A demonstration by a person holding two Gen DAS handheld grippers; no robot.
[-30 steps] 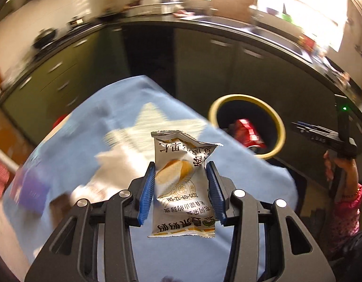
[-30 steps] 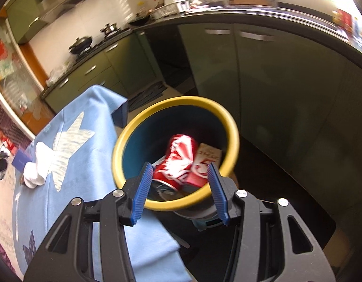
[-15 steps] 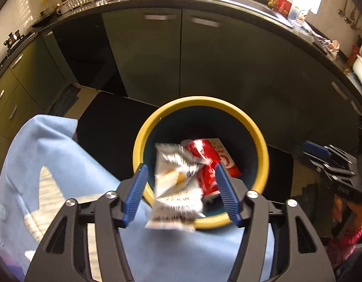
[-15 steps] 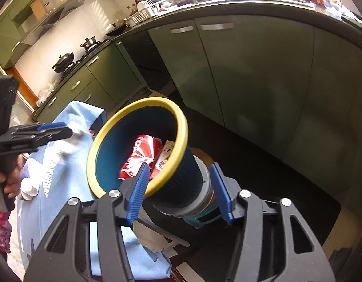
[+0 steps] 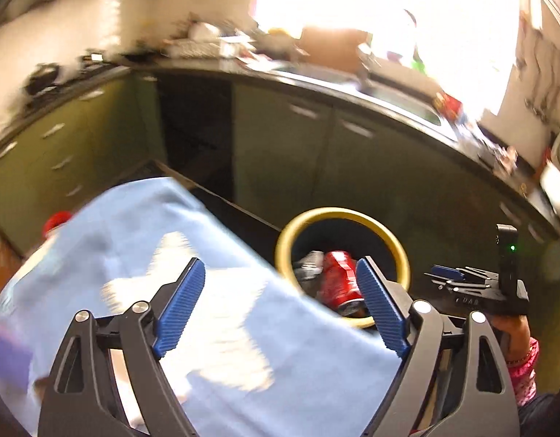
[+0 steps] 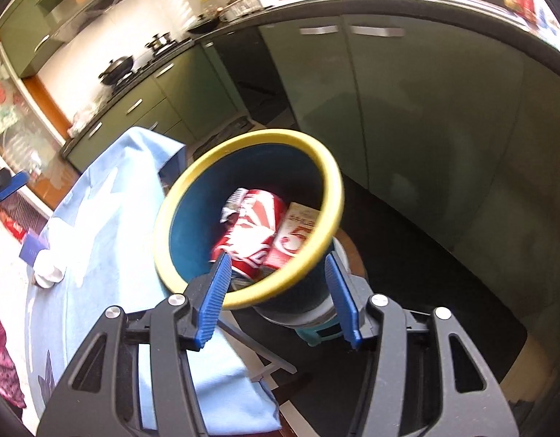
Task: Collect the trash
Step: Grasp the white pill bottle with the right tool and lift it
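Observation:
A blue bin with a yellow rim (image 5: 400, 244) (image 6: 192, 189) stands on a stool beside the table. Inside lie a crushed red can (image 5: 340, 284) (image 6: 258, 225), a red carton (image 6: 298, 233) and a white snack wrapper (image 5: 309, 266) (image 6: 230, 205). My left gripper (image 5: 280, 306) is open and empty above the blue tablecloth (image 5: 170, 225), to the left of the bin. My right gripper (image 6: 280, 298) is open around the near side of the bin, its blue pads on either side without clear contact. It also shows in the left wrist view (image 5: 461, 280).
The tablecloth with pale star shapes (image 6: 98, 218) covers the table to the left. A white crumpled item (image 6: 48, 269) and a purple card (image 6: 32, 249) lie at its far end. Green kitchen cabinets (image 6: 407, 109) and a dark floor mat (image 6: 425, 273) lie behind.
My left gripper opened over the bin and dropped the snack wrapper into it, then drew back over the table. The right gripper stayed at the bin.

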